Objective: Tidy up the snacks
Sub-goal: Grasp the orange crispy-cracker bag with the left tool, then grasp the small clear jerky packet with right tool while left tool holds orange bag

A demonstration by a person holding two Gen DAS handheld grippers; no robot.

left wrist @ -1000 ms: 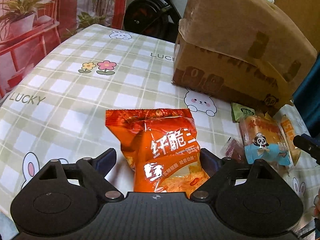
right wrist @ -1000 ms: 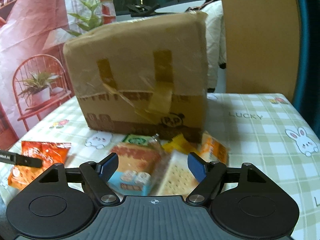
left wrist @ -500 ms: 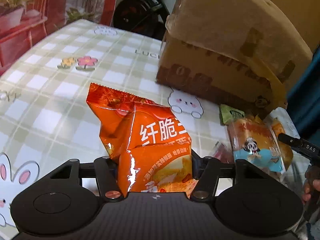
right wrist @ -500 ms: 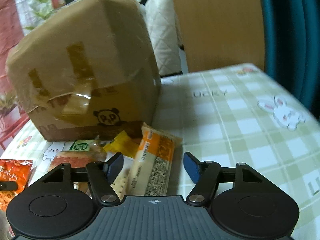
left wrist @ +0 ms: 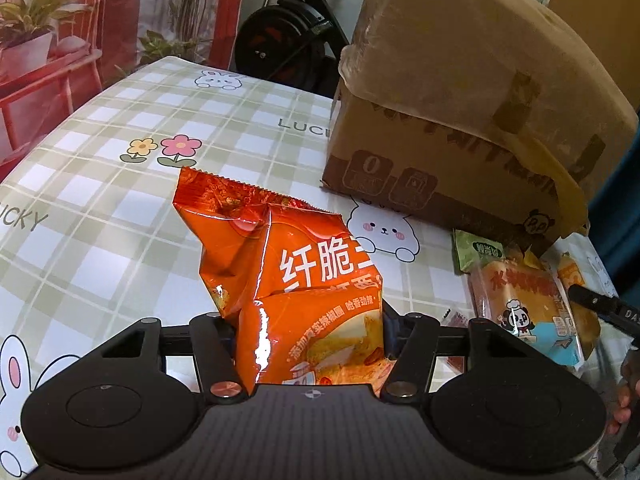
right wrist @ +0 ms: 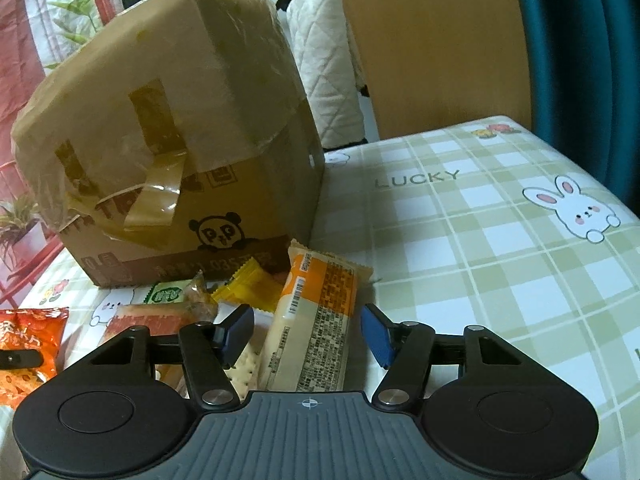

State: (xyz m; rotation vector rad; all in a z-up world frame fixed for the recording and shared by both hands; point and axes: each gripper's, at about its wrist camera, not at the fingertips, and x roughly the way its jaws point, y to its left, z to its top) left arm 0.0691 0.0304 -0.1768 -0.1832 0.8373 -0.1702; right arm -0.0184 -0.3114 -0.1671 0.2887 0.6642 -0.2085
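An orange snack bag (left wrist: 280, 248) stands tilted up off the checked tablecloth (left wrist: 100, 220), and my left gripper (left wrist: 308, 328) is shut on its lower end. In the right wrist view an orange-and-cream biscuit pack (right wrist: 320, 292) lies between the blue pads of my right gripper (right wrist: 306, 332). Its jaws are closing, and a gap still shows on both sides of the pack. The same orange snack bag (right wrist: 28, 328) shows at that view's left edge.
A big taped cardboard box (left wrist: 460, 120) stands behind the snacks. Before it lie a panda bread pack (left wrist: 524, 312), a green packet (left wrist: 476, 248), a yellow sweet (right wrist: 248, 288) and a cracker pack (right wrist: 244, 364). A wooden chair back (right wrist: 432, 40) rises beyond the table.
My left gripper's jaws closed on the orange bag and tipped it up. My right gripper swung right from the bread pack to the biscuit pack, and its jaws narrowed.
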